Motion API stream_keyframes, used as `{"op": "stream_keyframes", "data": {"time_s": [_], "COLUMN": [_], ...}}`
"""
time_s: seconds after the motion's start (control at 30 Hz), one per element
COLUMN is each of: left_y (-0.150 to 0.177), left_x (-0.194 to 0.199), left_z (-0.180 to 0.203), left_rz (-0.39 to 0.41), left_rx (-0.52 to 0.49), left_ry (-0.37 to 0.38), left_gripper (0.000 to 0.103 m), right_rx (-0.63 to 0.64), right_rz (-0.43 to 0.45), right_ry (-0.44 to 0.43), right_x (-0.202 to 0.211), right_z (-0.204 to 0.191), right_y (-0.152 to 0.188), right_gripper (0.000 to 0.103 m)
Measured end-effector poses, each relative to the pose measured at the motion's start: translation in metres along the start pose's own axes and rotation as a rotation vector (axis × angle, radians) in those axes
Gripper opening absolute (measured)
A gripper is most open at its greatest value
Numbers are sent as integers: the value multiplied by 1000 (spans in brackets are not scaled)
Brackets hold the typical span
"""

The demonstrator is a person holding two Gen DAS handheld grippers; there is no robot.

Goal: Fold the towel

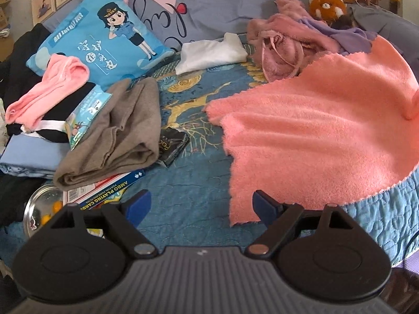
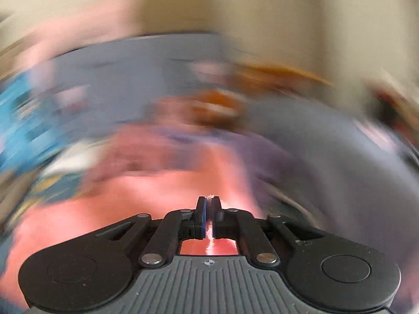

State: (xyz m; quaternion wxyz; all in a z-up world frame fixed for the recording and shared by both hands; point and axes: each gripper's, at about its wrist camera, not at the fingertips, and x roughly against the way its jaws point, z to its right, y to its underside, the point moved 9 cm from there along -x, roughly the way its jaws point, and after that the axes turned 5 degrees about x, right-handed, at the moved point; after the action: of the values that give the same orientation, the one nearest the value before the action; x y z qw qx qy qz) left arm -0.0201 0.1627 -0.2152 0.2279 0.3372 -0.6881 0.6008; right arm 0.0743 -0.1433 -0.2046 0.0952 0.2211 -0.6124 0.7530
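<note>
A salmon-pink towel lies spread on the blue quilted bed, and its right side is lifted into a raised fold at the frame's edge. My left gripper hangs open just above the bed at the towel's near left corner. Its right fingertip is over that corner and nothing sits between its jaws. The right wrist view is heavily motion-blurred. In it, my right gripper is shut on a thin edge of the towel, and pink fabric shows between the pads.
Left of the towel lie a grey-brown knit garment, a playing-card box, a black packet and a metal plate. Behind are a blue cartoon pillow, a white cloth and a dusty-pink garment. The bed's edge drops off at the right.
</note>
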Motion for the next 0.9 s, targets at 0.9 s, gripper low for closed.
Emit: {"op": "stream_keyframes", "data": {"time_s": [0.9], "left_y": [1], "left_x": [-2], "left_z": [27], "left_rz": [-2], "left_rx": [-37], "left_ry": [55], "left_gripper": [89], "right_rx": [-458], "right_rz": [-255], "right_ry": [-181], "right_x": [-39], "right_z": [28], "right_y": [99], "right_gripper": [35]}}
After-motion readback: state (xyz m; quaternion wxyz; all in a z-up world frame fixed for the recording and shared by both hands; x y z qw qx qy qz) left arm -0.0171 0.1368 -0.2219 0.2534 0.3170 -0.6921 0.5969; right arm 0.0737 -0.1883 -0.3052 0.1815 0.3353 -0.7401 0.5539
